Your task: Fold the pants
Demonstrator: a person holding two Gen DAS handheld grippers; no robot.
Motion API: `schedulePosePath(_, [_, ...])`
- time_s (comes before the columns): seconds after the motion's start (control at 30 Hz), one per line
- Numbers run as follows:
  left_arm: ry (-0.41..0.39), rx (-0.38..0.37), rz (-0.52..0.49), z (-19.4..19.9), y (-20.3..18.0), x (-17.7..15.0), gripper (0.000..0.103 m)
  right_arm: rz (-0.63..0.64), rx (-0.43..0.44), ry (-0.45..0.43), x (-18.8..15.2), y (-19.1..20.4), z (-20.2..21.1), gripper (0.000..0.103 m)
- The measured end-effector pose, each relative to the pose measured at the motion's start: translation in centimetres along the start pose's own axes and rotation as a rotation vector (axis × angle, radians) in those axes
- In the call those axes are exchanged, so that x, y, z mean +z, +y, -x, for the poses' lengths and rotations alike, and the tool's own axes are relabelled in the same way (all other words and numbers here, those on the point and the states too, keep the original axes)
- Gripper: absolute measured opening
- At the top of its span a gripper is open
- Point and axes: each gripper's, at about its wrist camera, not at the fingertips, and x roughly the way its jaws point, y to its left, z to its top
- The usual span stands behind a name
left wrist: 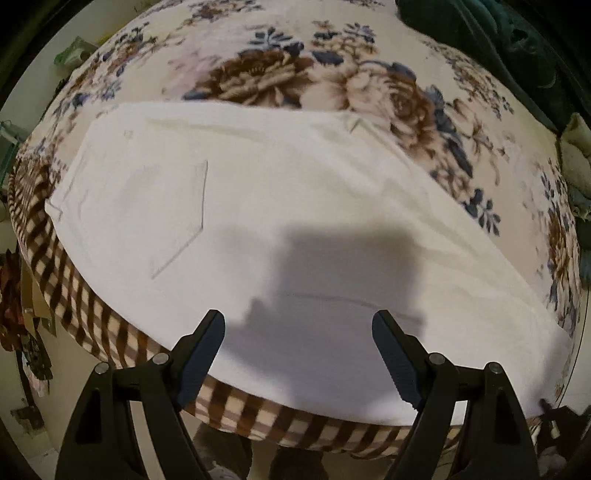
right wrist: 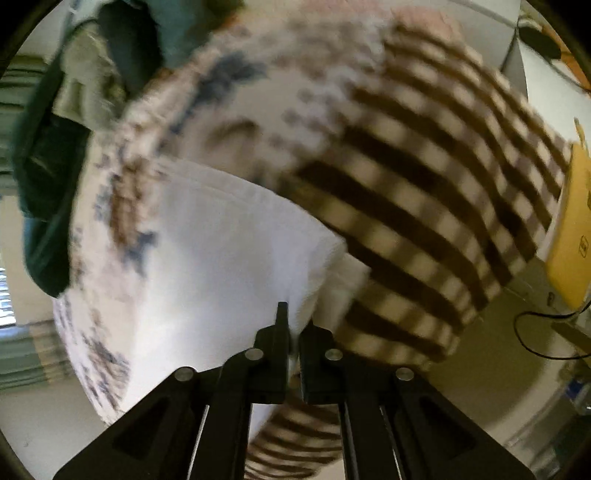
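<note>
White pants (left wrist: 258,206) lie flat across a floral and checked blanket (left wrist: 332,81), with a back pocket outline at the left. My left gripper (left wrist: 298,325) is open and empty, hovering just above the near edge of the pants. In the right wrist view, my right gripper (right wrist: 295,325) is shut on the edge of the white pants (right wrist: 221,266), which drape up from the blanket (right wrist: 424,184). That view is motion-blurred.
Dark green fabric (left wrist: 498,33) is piled at the far right of the bed, also in the right wrist view (right wrist: 74,129). The blanket's checked border (left wrist: 92,306) hangs over the near edge. A yellow object (right wrist: 569,236) and a black cable (right wrist: 535,332) sit at the right.
</note>
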Motion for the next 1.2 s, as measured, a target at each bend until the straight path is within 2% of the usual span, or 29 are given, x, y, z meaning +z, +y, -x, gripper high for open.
schedulePosePath(0.07, [0.007,0.0,0.001,-0.2,0.4,-0.2,0.081,-0.024,-0.005,0.036,0.3,-1.2,-0.2,0.031])
schedulePosePath(0.13, [0.007,0.0,0.001,-0.2,0.8,-0.3,0.081,-0.04,-0.03,0.045,0.3,-1.5,0.8,0.046])
schedulePosePath(0.2, [0.009,-0.014,0.01,0.1,1.4,-0.1,0.081,-0.018,-0.033,0.039,-0.3,-0.6,2.6,0.047])
schedulePosePath(0.23, [0.003,-0.024,0.018,0.4,1.7,0.1,0.081,0.033,-0.031,0.049,-1.1,0.9,3.6,0.047])
schedulePosePath(0.3, [-0.011,-0.027,0.023,0.9,2.2,0.8,0.081,0.159,-0.052,0.084,-3.2,4.8,4.7,0.047])
schedulePosePath(0.4, [-0.032,-0.033,0.019,1.3,2.9,2.6,0.081,0.394,-0.037,0.187,-8.1,13.3,3.3,0.047])
schedulePosePath(0.57, [-0.026,-0.046,-0.006,0.0,4.1,7.2,0.081,0.745,0.056,0.401,-18.3,30.1,-4.5,0.047])
schedulePosePath(0.63, [0.008,-0.062,-0.032,-1.4,4.4,9.5,0.081,0.845,0.035,0.439,-21.3,34.9,-7.9,0.047])
schedulePosePath(0.7, [0.024,-0.07,-0.069,-2.7,4.0,11.1,0.081,0.872,-0.005,0.554,-23.3,38.0,-12.4,0.047])
schedulePosePath(0.77, [0.036,-0.074,-0.122,-4.5,3.0,12.7,0.081,0.847,-0.076,0.659,-25.0,38.9,-16.6,0.046])
schedulePosePath(0.8, [0.045,-0.059,-0.142,-5.3,2.7,13.2,0.081,0.833,-0.101,0.659,-25.3,39.2,-18.3,0.046])
schedulePosePath(0.87, [0.069,-0.039,-0.153,-7.6,2.1,14.6,0.081,0.793,-0.13,0.572,-24.2,39.5,-19.7,0.043])
schedulePosePath(1.0, [0.08,-0.034,-0.184,-10.1,1.0,16.5,0.088,0.627,-0.087,0.512,-21.7,38.2,-20.5,0.037])
schedulePosePath(1.1, [0.078,-0.034,-0.203,-10.7,0.5,17.0,0.092,0.621,-0.1,0.474,-21.7,38.1,-20.2,0.037])
schedulePosePath(1.2, [0.08,-0.052,-0.205,-10.8,0.6,17.1,0.093,0.627,-0.131,0.446,-22.0,38.5,-20.1,0.037])
